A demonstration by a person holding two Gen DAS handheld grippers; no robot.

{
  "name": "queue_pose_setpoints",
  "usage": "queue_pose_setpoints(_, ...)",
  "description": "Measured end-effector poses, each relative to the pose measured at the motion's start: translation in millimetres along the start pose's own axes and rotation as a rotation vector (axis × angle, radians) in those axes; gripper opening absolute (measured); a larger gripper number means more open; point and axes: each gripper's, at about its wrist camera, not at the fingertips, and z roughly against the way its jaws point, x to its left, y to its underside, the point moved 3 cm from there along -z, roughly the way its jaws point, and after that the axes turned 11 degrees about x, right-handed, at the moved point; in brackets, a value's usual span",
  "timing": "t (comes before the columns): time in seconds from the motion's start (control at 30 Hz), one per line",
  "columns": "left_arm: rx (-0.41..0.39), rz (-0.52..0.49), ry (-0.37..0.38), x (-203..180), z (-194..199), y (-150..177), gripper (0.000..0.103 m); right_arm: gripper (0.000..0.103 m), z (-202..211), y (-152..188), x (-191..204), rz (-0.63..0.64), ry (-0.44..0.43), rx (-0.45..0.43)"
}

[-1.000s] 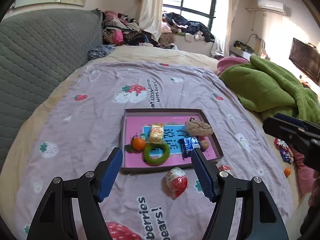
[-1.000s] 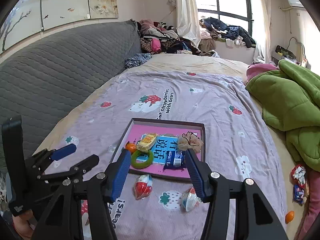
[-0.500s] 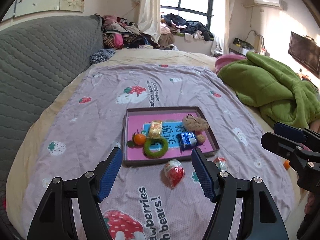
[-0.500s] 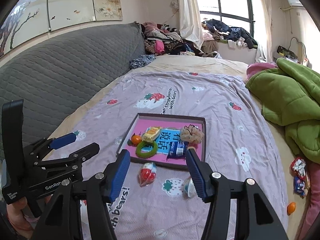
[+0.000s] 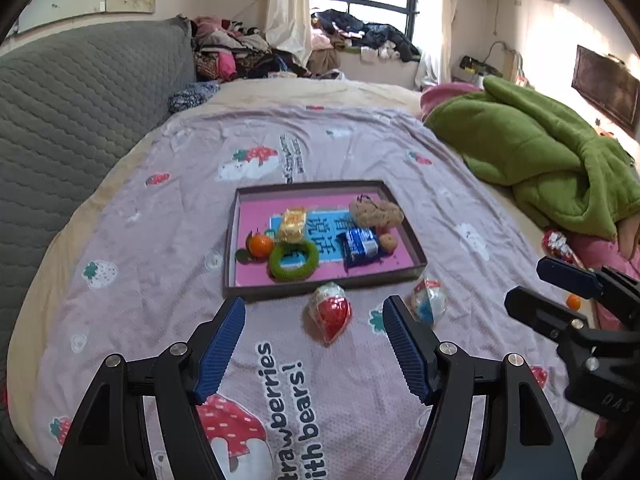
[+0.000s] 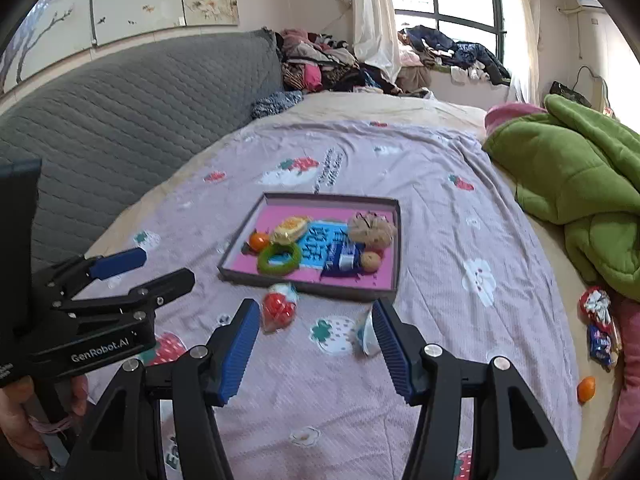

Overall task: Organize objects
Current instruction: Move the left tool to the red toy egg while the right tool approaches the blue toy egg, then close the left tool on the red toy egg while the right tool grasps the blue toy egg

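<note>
A shallow tray (image 5: 230, 248) with a pink floor lies on the strawberry-print bedspread. It holds an orange (image 5: 260, 245), a green ring (image 5: 294, 258), a yellow snack packet (image 5: 293, 224), a blue packet (image 5: 361, 246), a brown scrunchie (image 5: 376, 213) and a small brown ball (image 5: 388, 242). Two egg-shaped toys lie on the spread in front of it, one red (image 5: 330, 316) and one blue-and-white (image 5: 429, 304). My left gripper (image 5: 313, 307) hovers open, just short of the red egg. My right gripper (image 6: 314, 306) is open too, with the blue-and-white egg (image 6: 366, 336) by its right finger.
A green blanket (image 5: 532, 160) is heaped on the right side of the bed. The grey quilted headboard (image 6: 132, 112) runs along the left. Piled clothes (image 6: 320, 64) lie at the far end. Snack packets (image 6: 600, 320) and a loose orange (image 6: 586, 388) lie at the right edge.
Both grippers have drawn back from the tray and sunk a little, so the tray sits higher in each view. The blue-and-white egg has come into the left wrist view. Both jaws stay open.
</note>
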Motion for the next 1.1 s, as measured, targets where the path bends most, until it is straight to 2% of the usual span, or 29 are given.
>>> queue_pose_setpoints(0.17, 0.026, -0.013, 0.000, -8.4, -20.2, 5.0, 0.073, 0.058, -23.8, 13.3, -4.0, -0.002, 0.036, 0.034)
queue_pose_setpoints(0.5, 0.086, -0.030, -0.007, -14.5, -77.8, 11.1, 0.073, 0.058, -73.3, 25.2, -23.3, -0.055, 0.028, 0.077)
queue_pose_setpoints(0.8, 0.125, -0.036, -0.009, -16.6, -127.3, 10.1, 0.073, 0.058, -119.0, 25.6, -48.5, -0.069, 0.138, 0.090)
queue_pose_setpoints(1.1, 0.152, -0.017, -0.003, -17.5, -162.2, 5.9, 0.073, 0.058, -150.9, 34.1, -63.6, -0.119, 0.076, 0.112)
